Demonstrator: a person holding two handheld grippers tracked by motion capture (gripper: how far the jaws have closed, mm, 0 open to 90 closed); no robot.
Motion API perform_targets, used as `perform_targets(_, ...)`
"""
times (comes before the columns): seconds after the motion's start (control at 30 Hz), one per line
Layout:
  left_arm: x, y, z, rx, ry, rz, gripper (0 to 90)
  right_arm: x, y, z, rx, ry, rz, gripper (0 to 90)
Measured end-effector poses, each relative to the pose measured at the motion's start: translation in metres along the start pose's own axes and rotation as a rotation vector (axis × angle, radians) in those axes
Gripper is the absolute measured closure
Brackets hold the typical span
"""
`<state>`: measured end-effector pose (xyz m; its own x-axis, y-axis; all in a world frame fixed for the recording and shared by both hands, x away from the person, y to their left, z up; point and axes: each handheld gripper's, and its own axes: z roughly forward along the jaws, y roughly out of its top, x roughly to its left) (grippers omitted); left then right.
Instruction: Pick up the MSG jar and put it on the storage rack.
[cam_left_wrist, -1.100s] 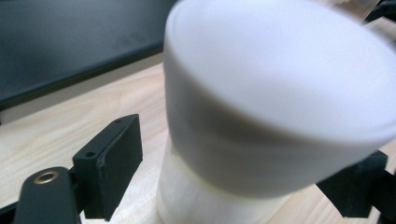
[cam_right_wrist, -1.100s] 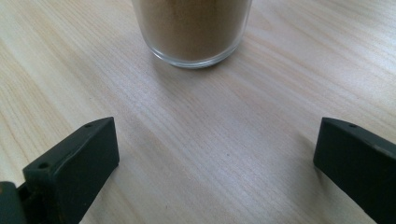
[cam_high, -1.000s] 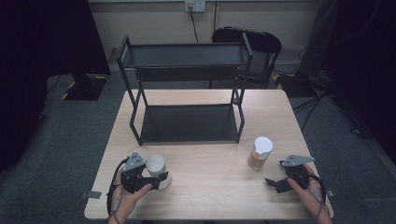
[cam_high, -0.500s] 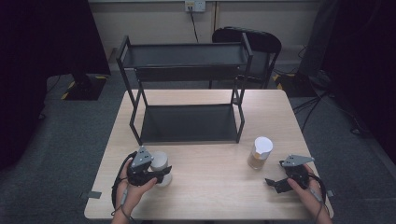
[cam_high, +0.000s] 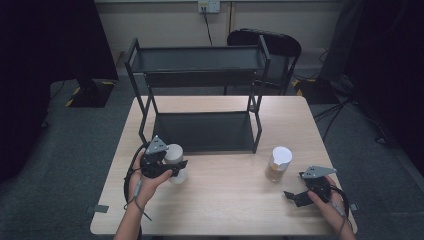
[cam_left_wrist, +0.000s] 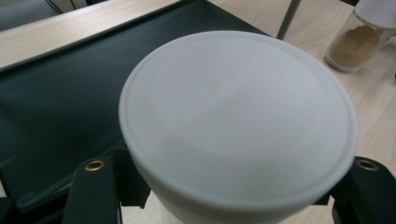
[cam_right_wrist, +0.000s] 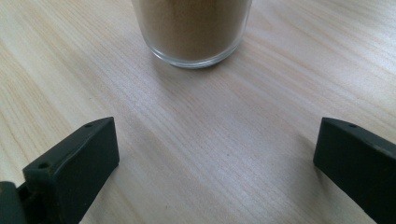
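Note:
My left gripper (cam_high: 175, 167) is shut on a jar with a white lid (cam_high: 174, 154), holding it a little above the table, just in front of the black rack's lower shelf (cam_high: 202, 131). In the left gripper view the white lid (cam_left_wrist: 233, 116) sits between the two black jaws, with the dark shelf (cam_left_wrist: 60, 93) behind it. A glass jar of brown powder (cam_high: 277, 165) with a white lid stands at the right. My right gripper (cam_high: 295, 195) rests open on the table close to that jar. Its jaws (cam_right_wrist: 215, 158) stand wide, with the glass jar (cam_right_wrist: 194, 28) just ahead of them.
A black two-level rack (cam_high: 200, 75) stands across the back half of the wooden table (cam_high: 225, 210). A dark chair (cam_high: 270, 42) is behind the table. The brown powder jar (cam_left_wrist: 355, 42) appears past the rack's leg.
My left gripper has closed on the white-lidded jar and carried it up and toward the rack. The right gripper and the brown powder jar have stayed put.

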<state>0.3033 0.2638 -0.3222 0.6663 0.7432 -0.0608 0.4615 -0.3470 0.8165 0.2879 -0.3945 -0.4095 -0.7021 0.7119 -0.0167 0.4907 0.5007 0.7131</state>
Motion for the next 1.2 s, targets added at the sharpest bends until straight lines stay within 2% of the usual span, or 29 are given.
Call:
perform_targets(0.1,0.004,0.011,0.003,-0.004,0.005,-0.005,35.2,0.0,0.0,0.0,0.0,0.0,0.0,0.0)
perform_targets(0.23,0.01,0.021,0.006,-0.01,0.001,-0.024,35.2,0.0,0.0,0.0,0.0,0.0,0.0,0.0)
perform_targets(0.33,0.012,0.026,0.007,-0.012,0.003,-0.022,35.2,0.0,0.0,0.0,0.0,0.0,0.0,0.0)
perform_targets(0.5,0.015,0.04,0.007,-0.014,0.017,-0.024,35.2,0.0,0.0,0.0,0.0,0.0,0.0,0.0)
perform_targets(0.63,0.019,0.053,0.005,-0.033,0.031,-0.04,35.2,0.0,0.0,0.0,0.0,0.0,0.0,0.0)
perform_targets(0.83,0.018,0.072,0.005,-0.013,0.065,-0.021,35.2,0.0,0.0,0.0,0.0,0.0,0.0,0.0)
perform_targets(0.97,0.019,0.083,0.006,-0.016,0.077,-0.026,35.2,0.0,0.0,0.0,0.0,0.0,0.0,0.0)
perform_targets(1.2,0.021,0.098,0.005,-0.015,0.078,-0.034,35.2,0.0,0.0,0.0,0.0,0.0,0.0,0.0)
